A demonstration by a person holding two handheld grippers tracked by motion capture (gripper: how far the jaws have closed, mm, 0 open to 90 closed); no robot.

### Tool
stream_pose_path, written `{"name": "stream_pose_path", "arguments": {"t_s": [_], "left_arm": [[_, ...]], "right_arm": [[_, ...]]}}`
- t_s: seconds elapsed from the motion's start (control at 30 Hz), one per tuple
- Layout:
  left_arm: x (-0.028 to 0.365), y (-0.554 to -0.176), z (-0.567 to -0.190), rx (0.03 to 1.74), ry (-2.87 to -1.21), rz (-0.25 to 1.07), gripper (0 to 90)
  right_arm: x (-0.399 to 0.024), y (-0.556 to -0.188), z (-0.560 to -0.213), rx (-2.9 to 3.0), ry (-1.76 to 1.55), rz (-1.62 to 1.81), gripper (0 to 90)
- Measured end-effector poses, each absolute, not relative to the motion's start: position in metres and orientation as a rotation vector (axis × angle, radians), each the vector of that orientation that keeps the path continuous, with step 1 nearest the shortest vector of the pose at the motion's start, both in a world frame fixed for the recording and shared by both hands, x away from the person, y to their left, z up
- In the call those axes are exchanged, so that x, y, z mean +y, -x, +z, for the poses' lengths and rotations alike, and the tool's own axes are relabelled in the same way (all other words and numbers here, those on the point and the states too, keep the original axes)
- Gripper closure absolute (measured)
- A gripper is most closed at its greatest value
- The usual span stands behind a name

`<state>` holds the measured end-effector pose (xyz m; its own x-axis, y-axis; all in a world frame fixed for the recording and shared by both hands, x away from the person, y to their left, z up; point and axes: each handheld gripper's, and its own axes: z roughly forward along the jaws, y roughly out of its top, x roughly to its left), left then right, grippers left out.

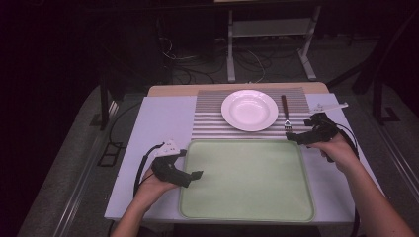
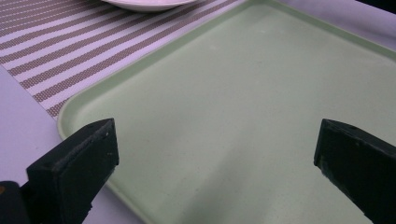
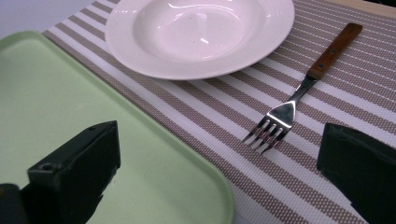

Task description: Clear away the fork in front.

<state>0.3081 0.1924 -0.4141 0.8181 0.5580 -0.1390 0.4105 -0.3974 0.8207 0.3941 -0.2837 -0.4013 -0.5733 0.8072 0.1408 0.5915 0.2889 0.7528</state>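
One pale green rectangular plastic tray point(image 1: 247, 180) lies flat on the near half of the white tabletop point(image 1: 158, 123), and nothing is in it. Just beyond its far edge sits one brown-and-white striped placemat point(image 1: 207, 123), carrying one round white ceramic deep plate point(image 1: 249, 109), also with nothing in it. Right of the plate lies one metal fork with a brown wooden handle point(image 1: 285, 112), tines toward the near side, handle pointing far.

Two grippers here. The left gripper point(image 1: 190, 174) hovers over the tray's near-left corner, its fingers point(image 2: 77, 161) spread wide with nothing between them. The right gripper point(image 1: 304, 132) sits at the tray's far-right corner, just near the fork's tines, fingers point(image 3: 77, 163) likewise wide apart and holding nothing.

The right gripper view brings out the fork's point(image 3: 299, 95) four tines and two rivets in the handle, which the high view blurs. The left gripper view catches the tray's point(image 2: 243, 116) raised rim and a sliver of the plate point(image 2: 149, 4).
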Motion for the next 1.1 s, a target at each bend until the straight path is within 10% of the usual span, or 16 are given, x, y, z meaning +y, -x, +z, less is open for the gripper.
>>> {"name": "stream_pose_path", "arguments": {"t_s": [1.1], "left_arm": [[0.191,-0.308,-0.414,0.713,-2.043,0.201,0.0]], "right_arm": [[-0.289,-0.457,-0.398,2.213,-1.475,0.986,16.6]]}}
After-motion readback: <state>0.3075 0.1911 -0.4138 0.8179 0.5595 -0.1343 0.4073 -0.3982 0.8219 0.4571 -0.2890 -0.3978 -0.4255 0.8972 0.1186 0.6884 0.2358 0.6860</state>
